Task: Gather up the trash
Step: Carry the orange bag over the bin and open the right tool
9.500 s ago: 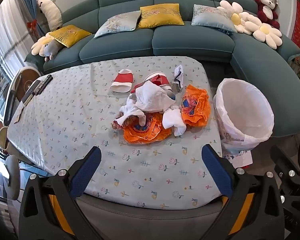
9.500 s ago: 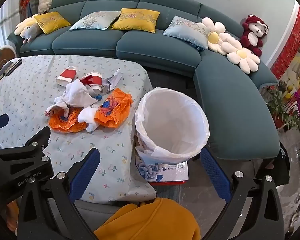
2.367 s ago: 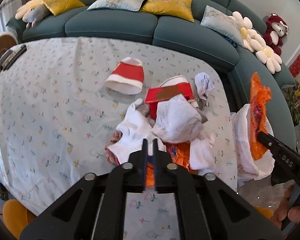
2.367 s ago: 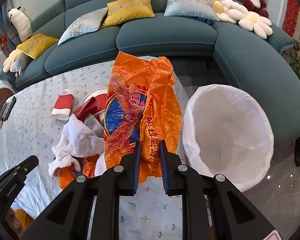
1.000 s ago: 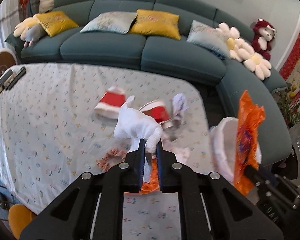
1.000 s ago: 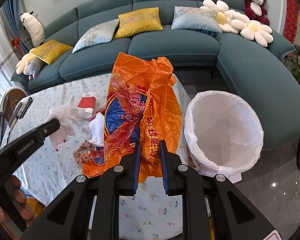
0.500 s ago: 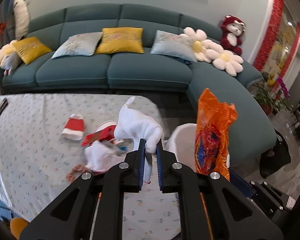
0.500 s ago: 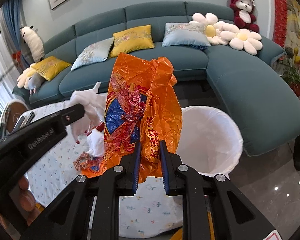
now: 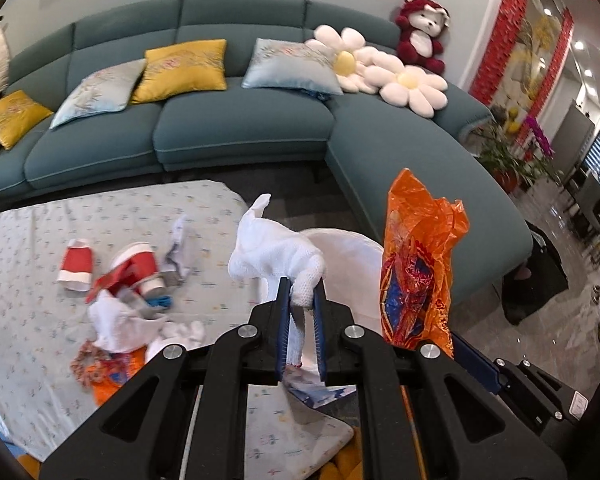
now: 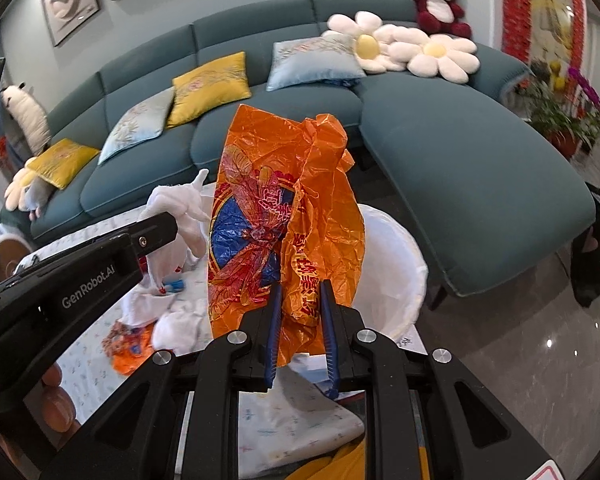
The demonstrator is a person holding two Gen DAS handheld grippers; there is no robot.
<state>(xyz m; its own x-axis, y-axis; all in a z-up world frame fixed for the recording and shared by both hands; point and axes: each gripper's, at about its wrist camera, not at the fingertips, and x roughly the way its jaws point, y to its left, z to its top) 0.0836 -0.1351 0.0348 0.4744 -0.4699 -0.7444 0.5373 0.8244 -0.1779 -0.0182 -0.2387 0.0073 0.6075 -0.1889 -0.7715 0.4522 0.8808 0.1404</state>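
Observation:
My left gripper (image 9: 300, 286) is shut on a crumpled white tissue (image 9: 270, 254) and holds it up in front of the white-lined trash bin (image 9: 350, 242). My right gripper (image 10: 298, 286) is shut on an orange plastic bag (image 10: 284, 216) and holds it upright over the near side of the bin (image 10: 396, 264). The bag (image 9: 418, 264) also shows at the right of the left wrist view, and the left gripper with its tissue (image 10: 182, 208) at the left of the right wrist view. More trash lies on the table (image 9: 28, 320): red paper cups (image 9: 76, 264), white tissues (image 9: 116, 320), an orange wrapper (image 9: 108, 380).
A teal sofa (image 9: 236, 128) with cushions curves behind the table and the bin. A flat box with blue print (image 9: 320, 390) lies at the bin's foot. Glossy grey floor (image 10: 540, 360) lies to the right, with plants (image 9: 508, 156) beyond.
Both grippers have swung right toward the bin with their loads. The left gripper has lifted the tissue off the pile and carried it from over the table to the bin's front.

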